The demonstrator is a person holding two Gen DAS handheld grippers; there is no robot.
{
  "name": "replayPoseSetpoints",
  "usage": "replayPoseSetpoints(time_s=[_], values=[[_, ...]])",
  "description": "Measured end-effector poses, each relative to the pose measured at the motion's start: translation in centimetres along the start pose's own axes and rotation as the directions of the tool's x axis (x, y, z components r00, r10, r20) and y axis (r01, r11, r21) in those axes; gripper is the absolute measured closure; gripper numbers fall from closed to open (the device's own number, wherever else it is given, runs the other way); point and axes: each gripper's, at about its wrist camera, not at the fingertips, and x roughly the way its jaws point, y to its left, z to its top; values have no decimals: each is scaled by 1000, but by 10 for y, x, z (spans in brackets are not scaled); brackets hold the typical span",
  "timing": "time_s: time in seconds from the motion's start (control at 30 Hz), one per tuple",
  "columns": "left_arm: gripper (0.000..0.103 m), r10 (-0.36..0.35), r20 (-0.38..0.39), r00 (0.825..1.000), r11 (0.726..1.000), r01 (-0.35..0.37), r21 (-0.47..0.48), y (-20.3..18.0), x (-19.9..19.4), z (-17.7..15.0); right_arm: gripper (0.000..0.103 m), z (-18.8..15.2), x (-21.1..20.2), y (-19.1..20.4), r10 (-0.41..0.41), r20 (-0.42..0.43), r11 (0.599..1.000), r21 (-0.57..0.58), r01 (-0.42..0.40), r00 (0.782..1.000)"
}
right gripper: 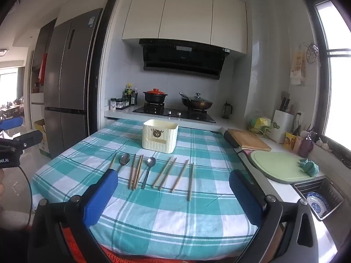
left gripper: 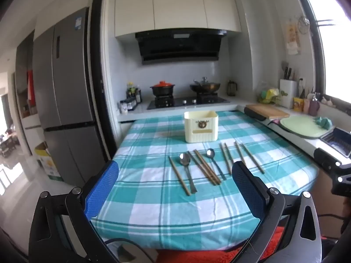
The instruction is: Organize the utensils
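Observation:
A cream utensil holder (left gripper: 201,126) (right gripper: 160,136) stands upright on the teal checked tablecloth (left gripper: 153,206) (right gripper: 166,217). In front of it lie two metal spoons (left gripper: 187,168) (right gripper: 148,171) and several wooden chopsticks (left gripper: 206,167) (right gripper: 163,174) in a loose row. My left gripper (left gripper: 175,188) hangs open above the table's near edge, short of the utensils, with nothing between its blue pads. My right gripper (right gripper: 173,195) is open too, empty, its left finger (right gripper: 101,197) hiding part of the leftmost spoon's handle.
Behind the table runs a counter with a stove (left gripper: 186,103), a red-lidded pot (right gripper: 155,96) and a wok (right gripper: 196,103). To the right are a wooden board (right gripper: 250,142), a green cutting board (right gripper: 278,166) and a sink rack with a bowl (right gripper: 318,203). A fridge (left gripper: 65,100) stands at left.

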Motion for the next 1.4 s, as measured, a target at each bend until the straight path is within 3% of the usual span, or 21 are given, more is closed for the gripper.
replayPoseSetpoints(time_s=[0.1,0.13,0.3,1.4], values=[[0,-11,-14,1000,999,10,-33,8,11,4,0,-2,-1,0,-9,26,1000,-13,9,1000],[0,-12,35,999,1000,12,-25,10,2,3,0,-2,-1,0,-10,28,1000,-11,10,1000],[0,-7,78,997,1000,9,-26,12,-14,0,0,4,-8,0,-15,49,1000,2,15,999],[0,-4,33,999,1000,5,-12,1,2,1,0,-2,-1,-13,-14,26,998,65,13,1000]])
